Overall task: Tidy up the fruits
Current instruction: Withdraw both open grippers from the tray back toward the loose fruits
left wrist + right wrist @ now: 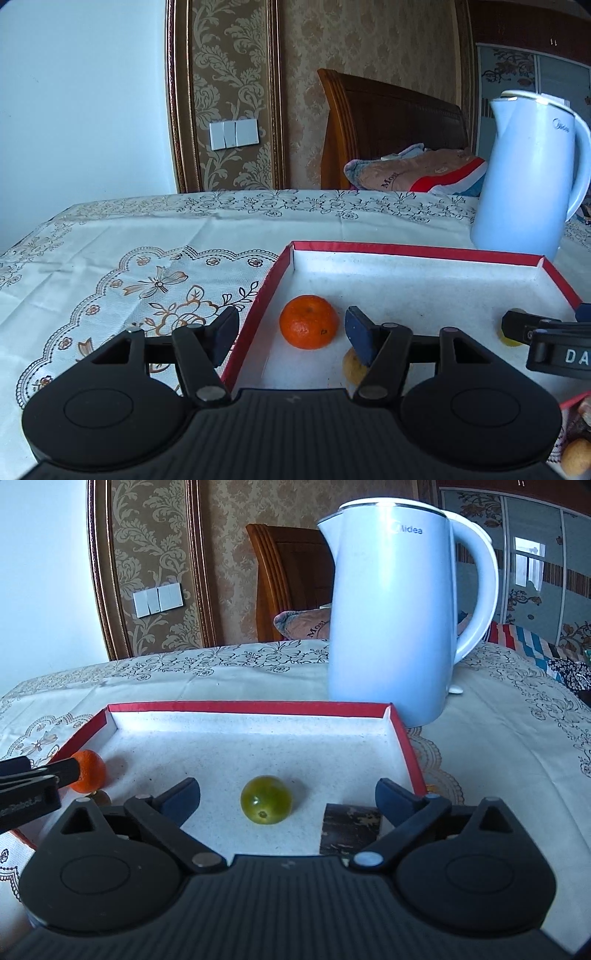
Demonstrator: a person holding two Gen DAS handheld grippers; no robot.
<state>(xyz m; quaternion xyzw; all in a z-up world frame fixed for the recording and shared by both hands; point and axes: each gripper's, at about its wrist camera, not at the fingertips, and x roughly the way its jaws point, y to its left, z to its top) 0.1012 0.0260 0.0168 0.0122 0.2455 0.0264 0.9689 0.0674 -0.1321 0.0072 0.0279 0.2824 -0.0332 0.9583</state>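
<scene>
**Two fruits in the red tray, both grippers standing clear**

The red-rimmed tray (404, 746) fills the lower middle of both views. In the left wrist view the orange (308, 322) sits at lower centre, near the tray's left wall, and the left gripper (291, 334) has its jaws apart around it, pads not touching. A small yellowish fruit (352, 366) peeks from behind the right-hand pad.

In the right wrist view the green fruit (266, 799) lies at centre on the tray floor, between the spread jaws of the right gripper (288, 797), which stand wide and clear of it. A dark block (350, 829) lies just right of it, and a white kettle (391, 620) looms at upper right.

Risks, as I judge them: both fruits are round and could roll at a brush from a pad. The left outer finger hangs outside the tray wall and could catch the rim.
</scene>
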